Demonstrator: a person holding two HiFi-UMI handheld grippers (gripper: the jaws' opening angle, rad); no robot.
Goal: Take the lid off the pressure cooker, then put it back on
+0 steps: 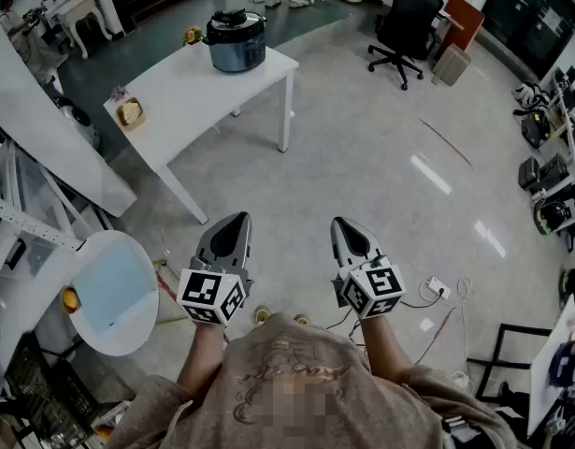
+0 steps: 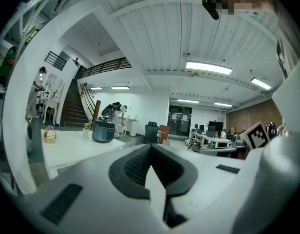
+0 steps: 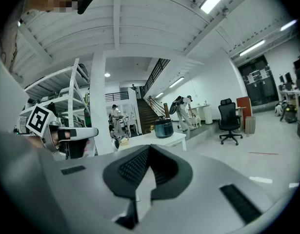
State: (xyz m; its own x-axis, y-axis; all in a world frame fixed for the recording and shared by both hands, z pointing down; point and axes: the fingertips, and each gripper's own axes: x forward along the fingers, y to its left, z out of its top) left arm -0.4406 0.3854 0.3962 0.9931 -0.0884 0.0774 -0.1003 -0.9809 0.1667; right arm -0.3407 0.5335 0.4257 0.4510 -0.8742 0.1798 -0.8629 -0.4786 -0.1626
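Note:
The pressure cooker (image 1: 236, 40), dark blue-grey with a black lid on top, stands at the far end of a white table (image 1: 198, 101). It shows small in the left gripper view (image 2: 103, 130) and in the right gripper view (image 3: 164, 127). My left gripper (image 1: 237, 219) and right gripper (image 1: 339, 224) are held side by side over the floor, well short of the table, both shut with nothing in them. In the left gripper view the jaws (image 2: 150, 147) meet; in the right gripper view the jaws (image 3: 149, 149) meet too.
A small basket (image 1: 130, 112) sits near the table's front-left corner. A black office chair (image 1: 405, 21) stands at the back right. A round white table (image 1: 114, 290) is at my left, cables and a socket (image 1: 438, 290) on the floor at right. People stand near the staircase (image 3: 185, 110).

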